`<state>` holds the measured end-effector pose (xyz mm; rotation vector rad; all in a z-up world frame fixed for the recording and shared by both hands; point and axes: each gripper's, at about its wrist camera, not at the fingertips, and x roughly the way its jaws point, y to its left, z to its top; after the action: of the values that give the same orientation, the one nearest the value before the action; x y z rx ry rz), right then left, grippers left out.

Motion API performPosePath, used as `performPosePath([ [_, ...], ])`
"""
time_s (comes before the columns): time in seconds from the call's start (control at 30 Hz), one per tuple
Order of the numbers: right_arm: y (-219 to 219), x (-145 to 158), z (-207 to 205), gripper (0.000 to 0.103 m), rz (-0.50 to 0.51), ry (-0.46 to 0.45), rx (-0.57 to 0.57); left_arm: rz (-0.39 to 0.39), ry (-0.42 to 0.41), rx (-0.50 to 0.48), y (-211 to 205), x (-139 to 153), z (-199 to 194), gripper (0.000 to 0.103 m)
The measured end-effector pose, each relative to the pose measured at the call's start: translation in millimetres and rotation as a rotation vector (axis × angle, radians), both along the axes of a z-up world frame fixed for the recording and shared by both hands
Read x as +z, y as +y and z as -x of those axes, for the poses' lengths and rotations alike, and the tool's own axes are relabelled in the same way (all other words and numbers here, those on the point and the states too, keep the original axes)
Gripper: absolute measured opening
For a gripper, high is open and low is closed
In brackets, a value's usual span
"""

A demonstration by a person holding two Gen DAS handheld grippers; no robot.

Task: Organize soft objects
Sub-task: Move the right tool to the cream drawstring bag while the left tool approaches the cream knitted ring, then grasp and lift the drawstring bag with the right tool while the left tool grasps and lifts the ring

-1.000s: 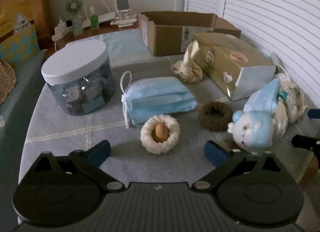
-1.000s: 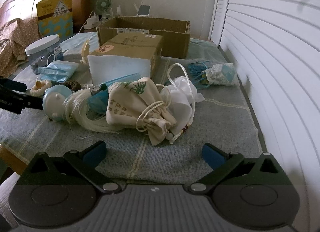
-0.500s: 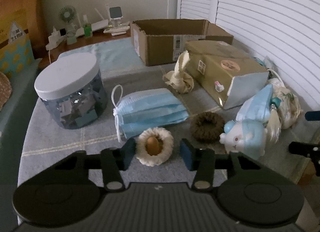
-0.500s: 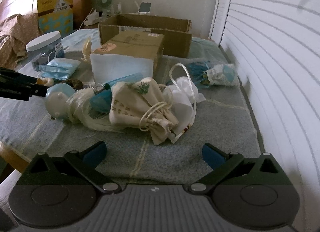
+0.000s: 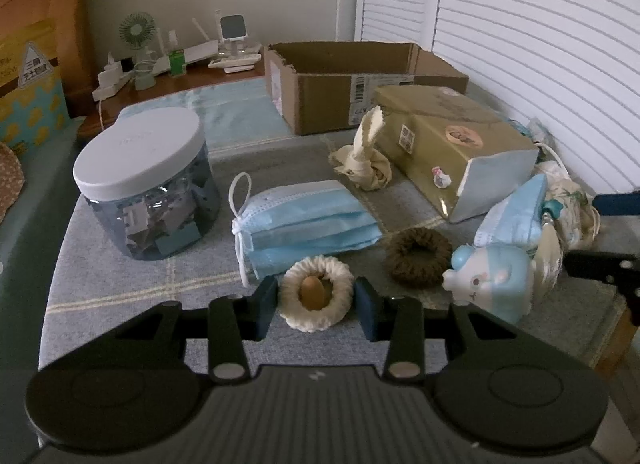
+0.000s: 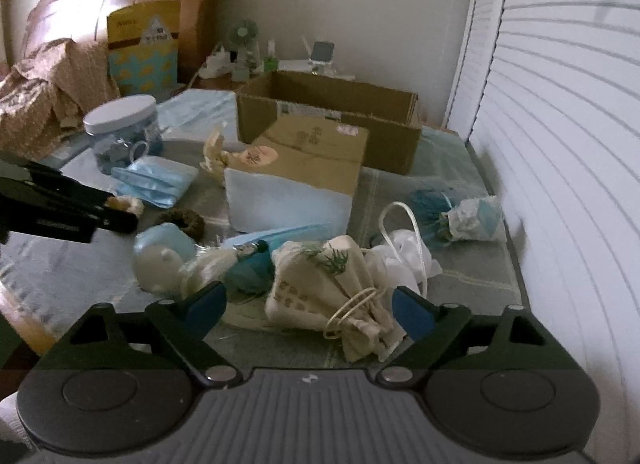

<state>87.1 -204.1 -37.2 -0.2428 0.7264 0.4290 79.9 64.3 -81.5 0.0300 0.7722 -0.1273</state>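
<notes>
My left gripper is shut on a cream fluffy scrunchie with a brown bead in its middle; both blue pads press its sides, low over the grey cloth. A brown scrunchie, a stack of blue face masks and a blue plush doll lie close by. My right gripper is open and hovers over a cream drawstring pouch, its pads apart from it. The doll lies left of it. The left gripper shows in the right wrist view.
An open cardboard box stands at the back, a closed wrapped box in front of it. A white-lidded jar stands left. A knotted cream cloth lies by the wrapped box. A white bag and teal bundle lie right.
My left gripper has closed from wide open onto the cream scrunchie. My right gripper has moved forward and down over the cream pouch, still open.
</notes>
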Motion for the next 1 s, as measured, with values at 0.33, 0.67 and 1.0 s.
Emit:
performPosePath([
  [0.33,-2,-3,-10,0.07,0.03,0.032,-0.015,0.002,0.014,-0.039,2,6,-3,0.039],
  [0.67,-4,25,-6,0.062,0.055,0.008,0.025,-0.019,0.012,-0.121,0,32,7,0.039],
  [1.0,-4,52,-9,0.06,0.052,-0.024,0.04,-0.028,-0.011,-0.192,-4,51,13,0.039],
])
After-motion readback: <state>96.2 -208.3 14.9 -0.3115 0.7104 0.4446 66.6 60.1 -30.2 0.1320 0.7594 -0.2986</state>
